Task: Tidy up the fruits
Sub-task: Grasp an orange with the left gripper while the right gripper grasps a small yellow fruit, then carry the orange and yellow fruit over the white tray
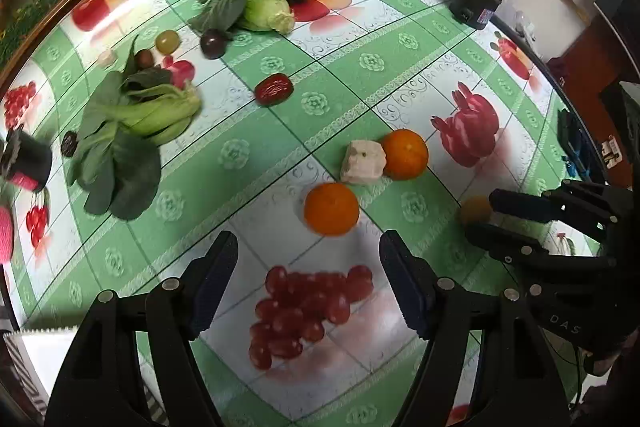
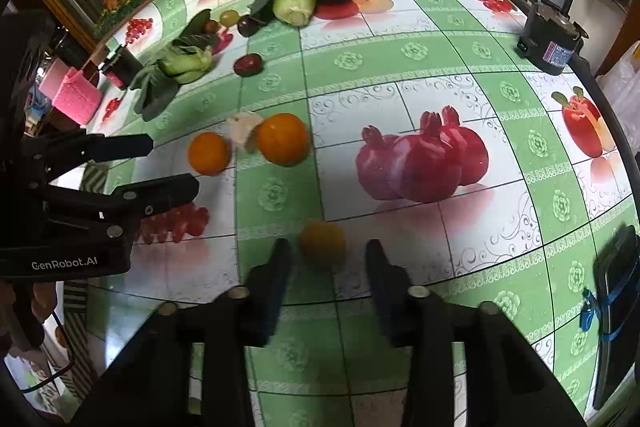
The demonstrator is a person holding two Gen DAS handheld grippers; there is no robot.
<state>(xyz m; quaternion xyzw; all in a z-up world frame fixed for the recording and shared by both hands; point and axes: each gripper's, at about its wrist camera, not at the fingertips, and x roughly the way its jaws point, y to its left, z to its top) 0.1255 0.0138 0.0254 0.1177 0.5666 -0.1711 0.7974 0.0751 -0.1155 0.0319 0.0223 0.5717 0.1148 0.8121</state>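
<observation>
My left gripper (image 1: 309, 242) hangs released, jaws wide apart with nothing between them, above a bunch of red grapes that is only printed on the glossy green-and-white checked tablecloth (image 1: 360, 67). Just past its fingertips, at twelve o'clock, sits a round orange (image 1: 331, 209). Further out at one o'clock, a second round orange (image 1: 405, 154) touches a pale, rough-edged chunk (image 1: 363, 162) on its left.

My right gripper (image 2: 329, 247) points down at the cloth with its jaws parted. A small yellow-orange round fruit (image 2: 323, 241) lies at the tips of the fingers at twelve o'clock. It is blurred, but the pads seem to stand clear of it.

From the left wrist view, a wrinkled dark-red date (image 1: 274, 89) lies alone at eleven o'clock. Beyond it, at ten o'clock, lies a leafy green bok choy (image 1: 132, 135). A dark purple plum (image 1: 213, 43) and a small green round fruit (image 1: 167, 41) lie near a second bok choy (image 1: 256, 1) at eleven o'clock. A black box-shaped device (image 1: 476, 3) stands on the table edge at one o'clock.
</observation>
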